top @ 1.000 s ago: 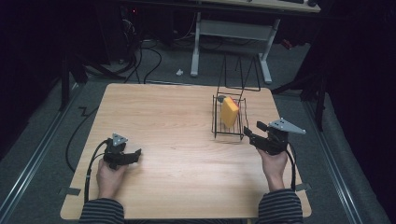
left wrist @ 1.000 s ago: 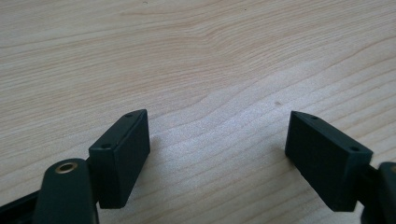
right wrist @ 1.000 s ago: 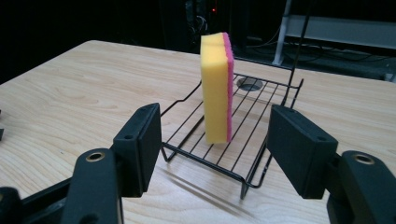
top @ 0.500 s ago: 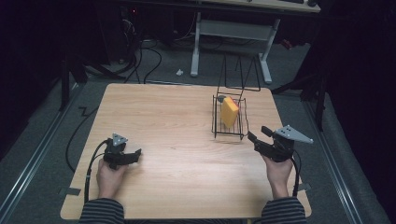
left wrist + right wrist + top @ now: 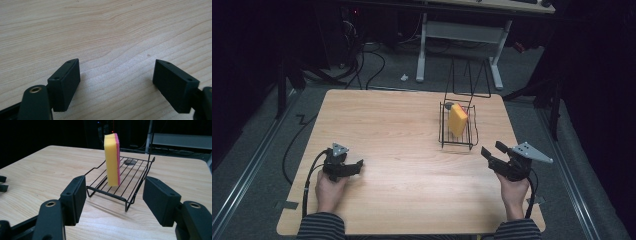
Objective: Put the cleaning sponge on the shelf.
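the right gripper [image 5: 115, 195] has its jaws wide apart and empty, with the yellow sponge [image 5: 111, 160] standing upright on the wire rack [image 5: 130, 173] just beyond them. the left gripper [image 5: 116, 80] is also wide open, with bare table [image 5: 105, 30] between its jaws.

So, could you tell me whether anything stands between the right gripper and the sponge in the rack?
Nothing visible does. The right gripper, jaws open and empty, faces the sponge across bare table. The sponge stands upright on the wire rack, whose low front edge is nearest the gripper.
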A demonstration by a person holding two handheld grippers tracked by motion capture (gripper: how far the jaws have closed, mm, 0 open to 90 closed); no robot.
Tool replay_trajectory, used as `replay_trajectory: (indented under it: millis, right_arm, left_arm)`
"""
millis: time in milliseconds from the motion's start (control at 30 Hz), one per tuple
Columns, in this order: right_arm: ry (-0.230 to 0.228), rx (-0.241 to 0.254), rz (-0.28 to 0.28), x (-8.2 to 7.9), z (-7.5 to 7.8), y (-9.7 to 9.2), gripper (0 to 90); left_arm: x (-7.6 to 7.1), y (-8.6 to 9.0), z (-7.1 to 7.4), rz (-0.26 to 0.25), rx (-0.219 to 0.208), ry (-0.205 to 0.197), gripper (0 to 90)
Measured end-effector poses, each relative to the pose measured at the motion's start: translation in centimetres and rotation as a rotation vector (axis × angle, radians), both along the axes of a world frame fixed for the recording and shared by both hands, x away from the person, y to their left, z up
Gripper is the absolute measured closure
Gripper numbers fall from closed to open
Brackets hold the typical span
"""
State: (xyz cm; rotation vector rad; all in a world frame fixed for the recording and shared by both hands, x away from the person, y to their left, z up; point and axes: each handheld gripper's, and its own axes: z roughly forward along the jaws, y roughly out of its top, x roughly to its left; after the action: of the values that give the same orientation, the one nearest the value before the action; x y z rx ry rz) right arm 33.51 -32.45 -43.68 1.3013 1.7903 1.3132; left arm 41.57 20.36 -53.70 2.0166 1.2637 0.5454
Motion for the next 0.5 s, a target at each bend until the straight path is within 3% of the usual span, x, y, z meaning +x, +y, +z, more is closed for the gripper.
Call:
replay_trajectory:
  millis: [500]
  right_arm:
    - [0.026, 0.009, 0.012, 0.0, -1.7, 0.5, 35.8]
  left_arm:
    - [0.0, 0.0, 0.0, 0.000, 0.000, 0.000, 22.5]
